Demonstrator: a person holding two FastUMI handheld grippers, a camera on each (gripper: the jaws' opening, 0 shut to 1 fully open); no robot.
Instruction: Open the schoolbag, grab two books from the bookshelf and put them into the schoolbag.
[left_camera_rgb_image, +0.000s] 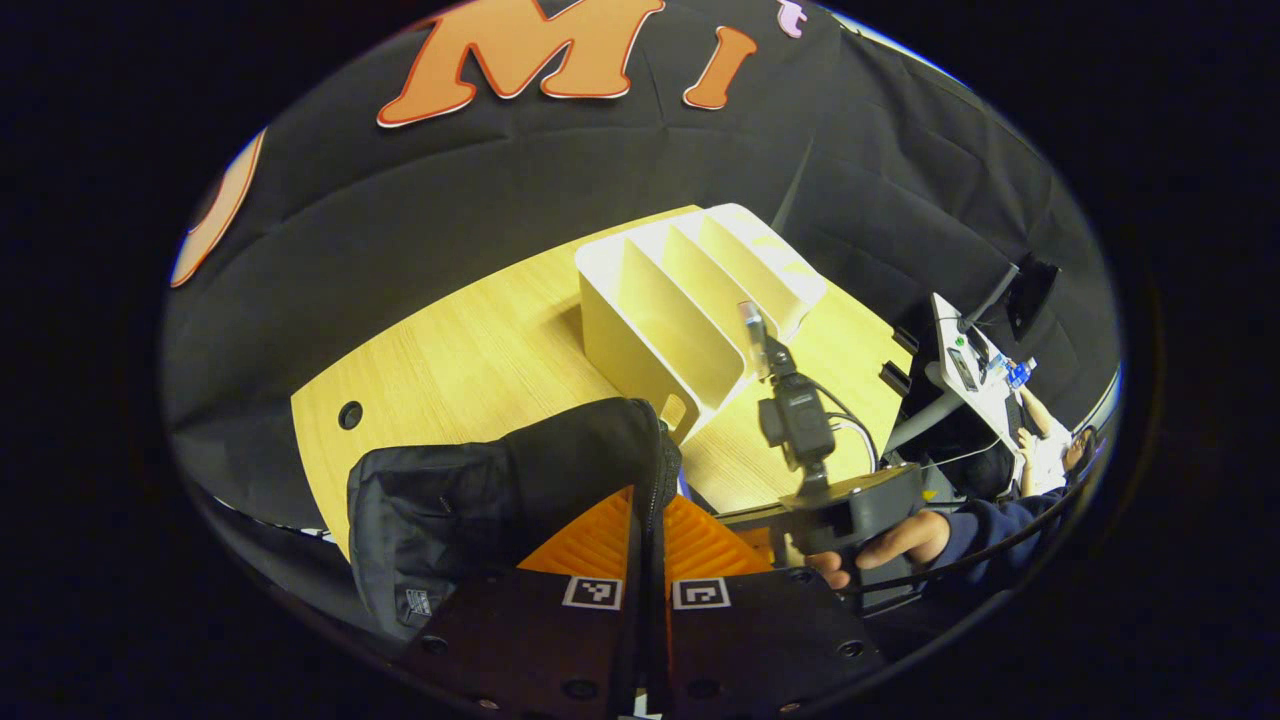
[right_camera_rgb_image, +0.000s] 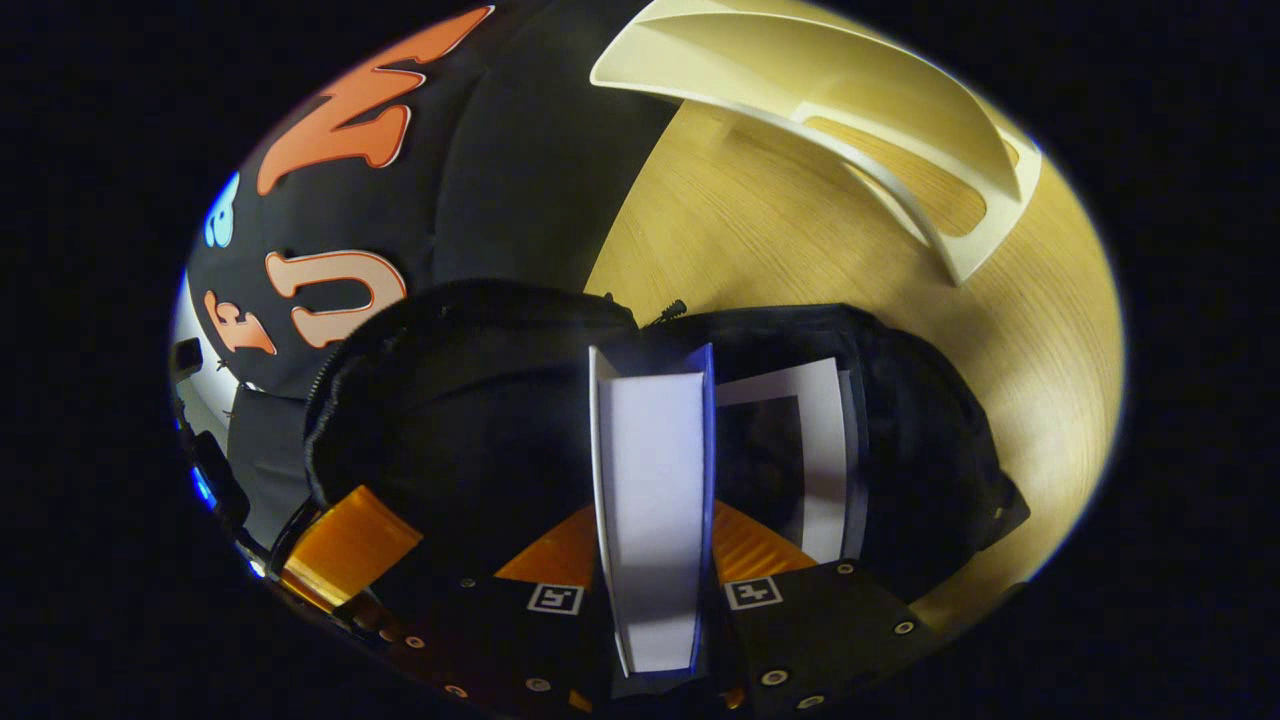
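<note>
Two things stand on the pale wooden table (left_camera_rgb_image: 470, 360): a white bookshelf (left_camera_rgb_image: 690, 300) with upright dividers, its slots bare, and a black schoolbag (left_camera_rgb_image: 480, 500) in front of it, near the table's edge. Black cloth walls the booth behind, and at the far right of the left gripper view a white desk (left_camera_rgb_image: 965, 375) carries small equipment. In that view the left gripper (left_camera_rgb_image: 648, 520) is clenched on the schoolbag's zippered edge, while a hand (left_camera_rgb_image: 890, 545) holds the right gripper beside the bookshelf. In the right gripper view the right gripper (right_camera_rgb_image: 652, 540) grasps a book (right_camera_rgb_image: 655, 500) by its covers over the open schoolbag, where a second book (right_camera_rgb_image: 820, 450) lies inside, just beside the first.
</note>
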